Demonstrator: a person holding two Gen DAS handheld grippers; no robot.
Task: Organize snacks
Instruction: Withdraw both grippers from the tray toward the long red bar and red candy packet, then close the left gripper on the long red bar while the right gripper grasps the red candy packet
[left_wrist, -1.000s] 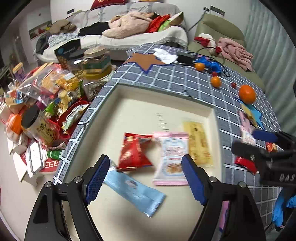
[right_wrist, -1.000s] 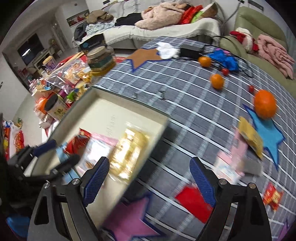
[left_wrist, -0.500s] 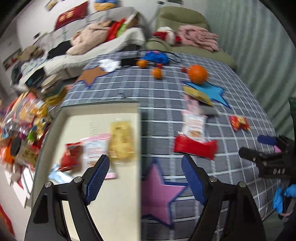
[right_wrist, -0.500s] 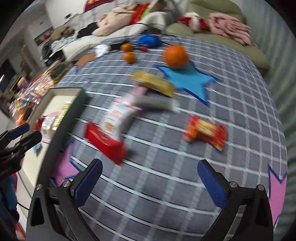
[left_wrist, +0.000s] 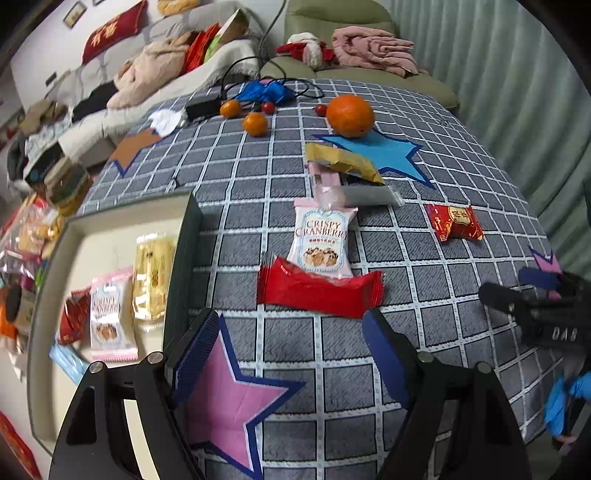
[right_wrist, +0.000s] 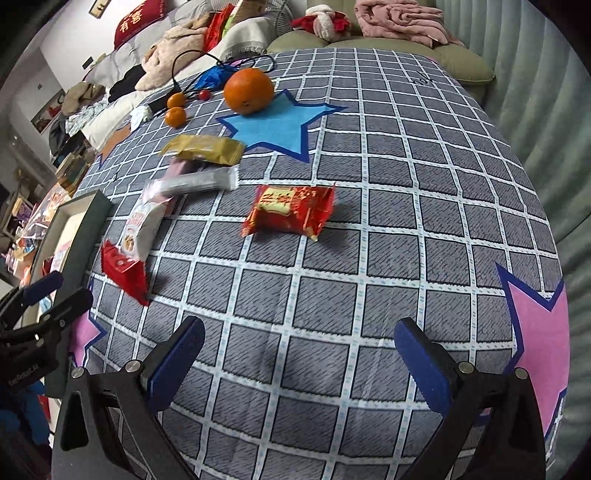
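My left gripper (left_wrist: 291, 339) is open and empty above the checked cloth, just short of a long red packet (left_wrist: 319, 290). Behind it lie a pink Crispy Cranberry packet (left_wrist: 323, 240), a silver bar (left_wrist: 371, 195), a gold packet (left_wrist: 343, 162) and a small red packet (left_wrist: 456, 221). The cream tray (left_wrist: 48, 369) at left holds several snacks, among them a yellow packet (left_wrist: 153, 273). My right gripper (right_wrist: 299, 356) is open and empty, near the table's front, with the small red packet (right_wrist: 290, 212) ahead of it.
A big orange (left_wrist: 350, 115) and small oranges (left_wrist: 255, 123) sit at the far side with cables and a blue bag (left_wrist: 266, 91). Felt stars lie on the cloth: pink (left_wrist: 229, 398), blue (left_wrist: 376, 149). Jars and bagged snacks crowd the floor left of the table (left_wrist: 33, 229).
Both grippers have swung right, away from the tray and over the loose snacks on the cloth. The right gripper now faces the small red packet. Both stay open.
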